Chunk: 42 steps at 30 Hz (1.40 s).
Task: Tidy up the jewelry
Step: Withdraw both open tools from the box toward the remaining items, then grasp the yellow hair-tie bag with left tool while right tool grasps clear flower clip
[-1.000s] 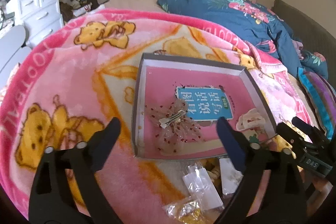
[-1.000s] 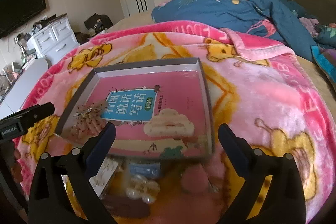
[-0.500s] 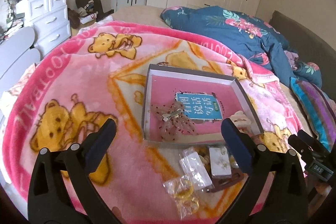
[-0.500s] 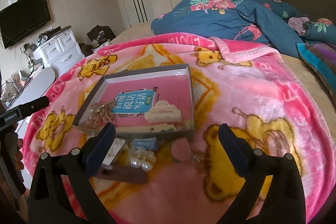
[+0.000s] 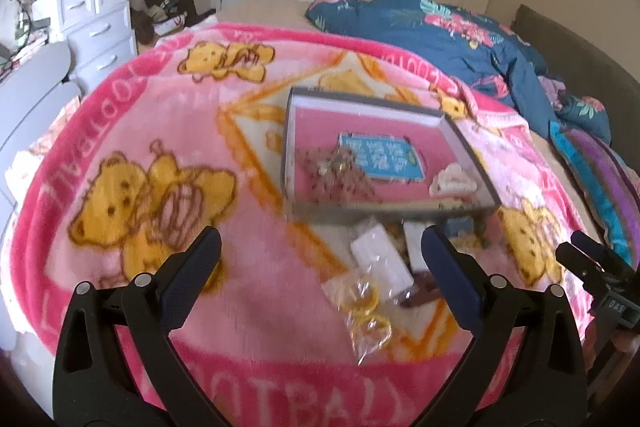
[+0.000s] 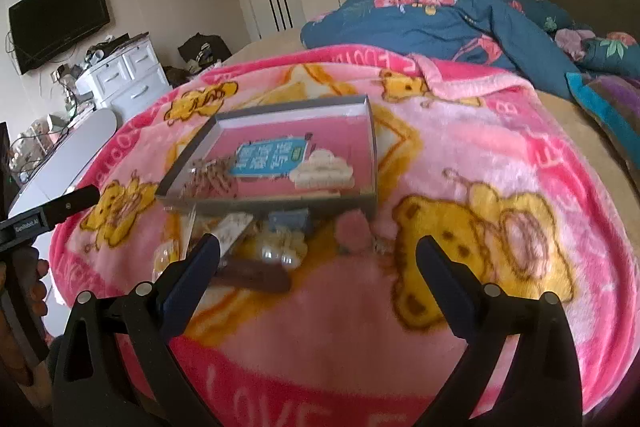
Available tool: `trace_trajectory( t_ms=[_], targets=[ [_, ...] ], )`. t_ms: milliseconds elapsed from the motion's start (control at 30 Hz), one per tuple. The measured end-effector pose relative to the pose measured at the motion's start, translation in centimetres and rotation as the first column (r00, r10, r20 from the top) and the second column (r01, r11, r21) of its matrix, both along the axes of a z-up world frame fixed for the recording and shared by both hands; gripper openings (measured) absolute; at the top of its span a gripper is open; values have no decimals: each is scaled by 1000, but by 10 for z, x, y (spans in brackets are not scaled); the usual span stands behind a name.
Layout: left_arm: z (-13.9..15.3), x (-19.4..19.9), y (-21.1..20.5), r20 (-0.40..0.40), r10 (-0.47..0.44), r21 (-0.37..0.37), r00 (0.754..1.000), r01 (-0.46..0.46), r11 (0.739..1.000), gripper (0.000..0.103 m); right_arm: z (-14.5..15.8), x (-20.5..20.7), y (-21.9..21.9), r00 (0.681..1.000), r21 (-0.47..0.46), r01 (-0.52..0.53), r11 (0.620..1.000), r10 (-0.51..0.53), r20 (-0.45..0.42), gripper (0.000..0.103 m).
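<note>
Both grippers hung empty over the blanket, next pick undecided.

The left gripper (image 5: 320, 259) and right gripper (image 6: 318, 259) stood spread, holding nothing. The tray (image 6: 272, 205) held a bow clip (image 5: 334, 173) and claw clip (image 6: 322, 173); loose packets (image 5: 382, 259) lay at its 6 o'clock edge. Best, I judged: take one packet singly, pinching its edge.

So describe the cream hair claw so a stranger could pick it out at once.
Start at the pink bear blanket on the bed, then find the shallow grey tray lying on it. The hair claw sits inside, by the blue label. It is the only pale, cloud-shaped piece; its neighbour is a brown spotted bow clip.
</note>
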<state>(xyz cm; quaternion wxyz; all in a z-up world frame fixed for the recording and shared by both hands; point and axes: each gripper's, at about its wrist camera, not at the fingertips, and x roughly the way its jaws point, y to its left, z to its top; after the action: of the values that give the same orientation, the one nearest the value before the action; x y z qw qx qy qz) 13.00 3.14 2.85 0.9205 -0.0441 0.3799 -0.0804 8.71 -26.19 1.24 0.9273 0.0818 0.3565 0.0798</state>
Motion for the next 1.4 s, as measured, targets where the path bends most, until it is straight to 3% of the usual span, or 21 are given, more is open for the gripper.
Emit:
trace_trajectory(
  t_ms=[767, 1033, 1133, 1200, 1267, 1400],
  targets=[
    [-84, -18, -28, -204, -113, 6, 972, 117, 993, 93, -50, 7, 19, 990, 20, -42, 999, 44, -136, 98],
    [-98, -7, -42, -223, -129, 8, 966, 134, 991, 73, -62, 29, 24, 985, 59, -40, 997, 50, -168, 98],
    [-101, -2, -43, -220, -131, 6, 967, 136, 991, 60, -66, 42, 29, 983, 75, -36, 997, 48, -179, 98],
    [-102, -1, -41, -215, -130, 7, 968, 135, 991, 44, -69, 50, 34, 982, 81, -31, 996, 45, -183, 97],
    [-103, -1, -40, -211, -128, 5, 969, 132, 991, 37, -72, 59, 38, 980, 94, -25, 995, 43, -195, 87],
    [-101, -1, -31, -208, -126, -27, 970, 123, 992, 33, -80, 75, 43, 974, 107, -5, 994, 30, -226, 76]
  ],
)
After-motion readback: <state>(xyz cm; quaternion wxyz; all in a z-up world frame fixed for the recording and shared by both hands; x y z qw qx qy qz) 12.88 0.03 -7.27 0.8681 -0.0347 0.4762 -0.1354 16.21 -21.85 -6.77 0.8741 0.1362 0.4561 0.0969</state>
